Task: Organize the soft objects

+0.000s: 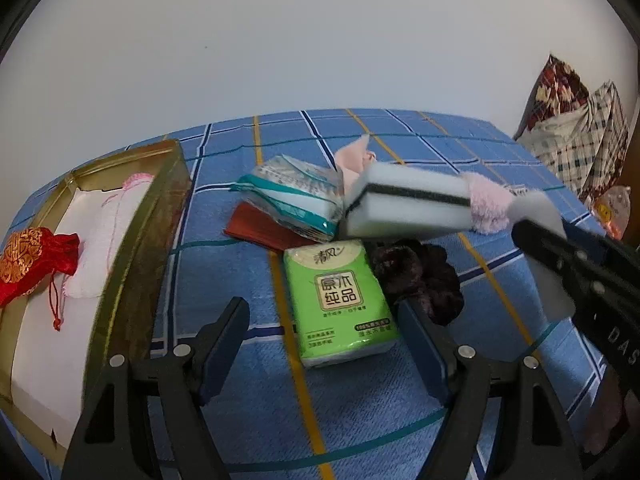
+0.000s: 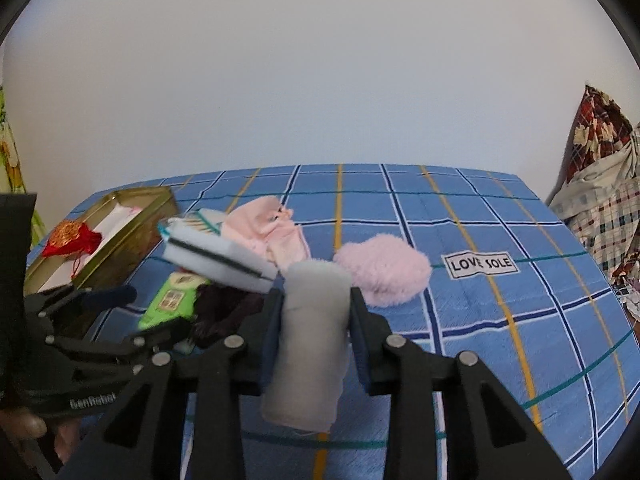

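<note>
My right gripper (image 2: 316, 300) is shut on a white sponge (image 2: 308, 344), held upright between its fingers above the cloth; it enters the left wrist view (image 1: 544, 240) from the right. My left gripper (image 1: 324, 320) is open, its fingers on either side of a green tissue pack (image 1: 340, 300) and just above it. A dark velvet scrunchie (image 1: 416, 276) lies beside the pack. A white sponge with a black stripe (image 1: 408, 204) leans on a teal tissue pack (image 1: 292, 192). A pink fluffy pad (image 2: 382, 268) and pink cloth (image 2: 268, 232) lie further back.
A gold tin box (image 1: 132, 240) at the left holds a red brocade pouch (image 1: 32, 260) and a white pouch (image 1: 104, 236). A red paper (image 1: 256, 228) lies under the teal pack. Plaid bedding (image 2: 600, 208) is piled at the right edge. The blue checked cloth (image 2: 500, 320) covers the table.
</note>
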The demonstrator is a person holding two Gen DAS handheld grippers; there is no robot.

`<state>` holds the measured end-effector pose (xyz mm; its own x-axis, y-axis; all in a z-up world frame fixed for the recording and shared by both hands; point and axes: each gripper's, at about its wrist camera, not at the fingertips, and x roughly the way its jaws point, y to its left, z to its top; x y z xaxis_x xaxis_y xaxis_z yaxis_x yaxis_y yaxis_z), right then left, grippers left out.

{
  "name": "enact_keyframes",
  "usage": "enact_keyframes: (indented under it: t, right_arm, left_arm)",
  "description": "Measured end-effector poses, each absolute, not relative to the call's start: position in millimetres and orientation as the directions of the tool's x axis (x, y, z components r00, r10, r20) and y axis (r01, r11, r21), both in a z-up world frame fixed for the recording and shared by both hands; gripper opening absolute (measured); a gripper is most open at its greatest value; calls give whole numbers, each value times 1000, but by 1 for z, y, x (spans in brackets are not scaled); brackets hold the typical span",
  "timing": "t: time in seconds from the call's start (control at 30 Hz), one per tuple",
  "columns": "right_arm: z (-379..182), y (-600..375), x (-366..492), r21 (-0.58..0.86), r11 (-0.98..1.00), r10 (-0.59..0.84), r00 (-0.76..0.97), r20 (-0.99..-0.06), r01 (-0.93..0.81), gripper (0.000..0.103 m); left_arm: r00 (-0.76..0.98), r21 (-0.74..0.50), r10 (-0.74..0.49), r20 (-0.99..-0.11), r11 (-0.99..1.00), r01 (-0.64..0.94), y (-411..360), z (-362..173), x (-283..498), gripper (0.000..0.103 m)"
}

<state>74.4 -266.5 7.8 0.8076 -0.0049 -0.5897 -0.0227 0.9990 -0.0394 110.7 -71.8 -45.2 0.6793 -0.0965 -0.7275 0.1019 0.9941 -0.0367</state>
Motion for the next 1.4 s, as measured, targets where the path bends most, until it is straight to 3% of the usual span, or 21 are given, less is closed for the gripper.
enact_keyframes:
  t: [0.67, 0.73, 0.77, 1.07, 1.4]
  right_arm:
    - [3, -254, 75, -68, 997, -8, 830, -557, -36, 32]
    - [4, -253, 73, -74, 997, -12, 837, -547, -34, 32]
    - [5, -252, 73, -74, 997, -11, 841, -542, -34, 32]
    - [9, -250, 76, -42, 999, 0, 856, -516, -26, 32]
    - [11, -247, 74, -15, 1000, 11, 878, -479, -21, 32]
  left_arm:
    - [635, -61, -93, -767, 996, 72, -62, -57, 131, 78]
    - [640, -83, -111, -760, 994, 73, -58, -56, 128, 64]
    - [641, -88, -115, -759, 993, 73, -57, -56, 127, 52]
    - [655, -144, -153, -740, 987, 68, -39, -54, 115, 52]
    - [756, -141, -114, -645, 990, 28, -26, -37, 93, 52]
